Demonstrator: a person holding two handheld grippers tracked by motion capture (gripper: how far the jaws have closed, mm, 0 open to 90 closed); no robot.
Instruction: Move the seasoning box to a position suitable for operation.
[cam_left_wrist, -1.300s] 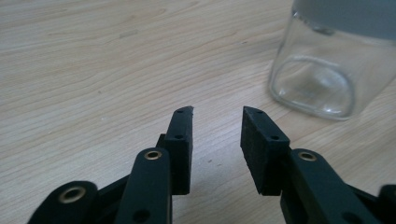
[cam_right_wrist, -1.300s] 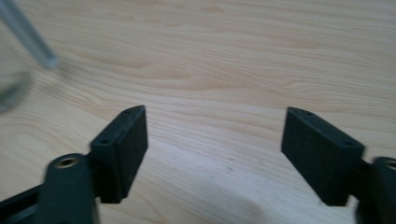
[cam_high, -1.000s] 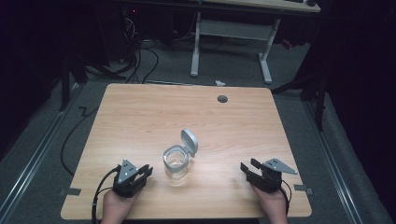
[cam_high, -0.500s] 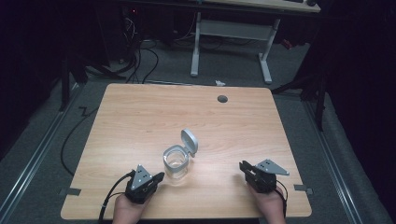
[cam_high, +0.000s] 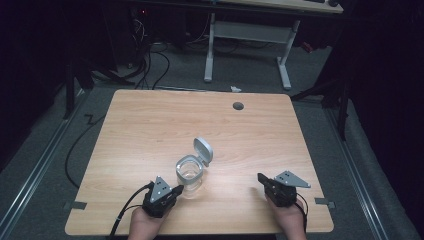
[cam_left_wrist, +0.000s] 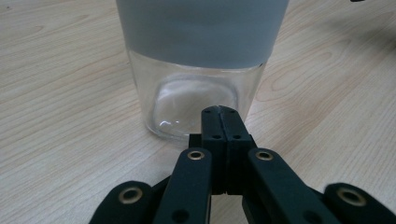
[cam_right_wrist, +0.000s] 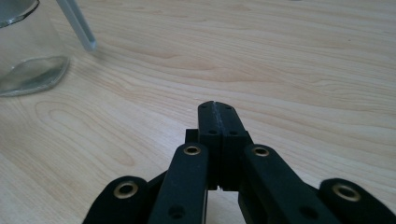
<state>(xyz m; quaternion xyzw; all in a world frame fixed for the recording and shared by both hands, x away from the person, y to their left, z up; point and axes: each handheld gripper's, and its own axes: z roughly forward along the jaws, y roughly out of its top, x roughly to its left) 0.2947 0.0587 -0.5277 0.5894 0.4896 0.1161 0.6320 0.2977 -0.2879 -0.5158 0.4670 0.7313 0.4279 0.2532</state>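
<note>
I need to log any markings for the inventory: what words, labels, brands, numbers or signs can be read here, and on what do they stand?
None can be read.
Glass jar: its clear wall and grey band carry no lettering in the left gripper view.
Flip lid: plain grey.
Table: bare wood grain, no sticker or print.
Left claw and right claw: black jaws with screws, no markings.

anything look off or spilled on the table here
Nothing stands out. The glass jar stands upright on the wooden table with its grey flip lid tipped open behind it, and no spill shows around it. The left hand-held gripper sits shut right by the jar's base; the right hand-held gripper is shut, well apart.
</note>
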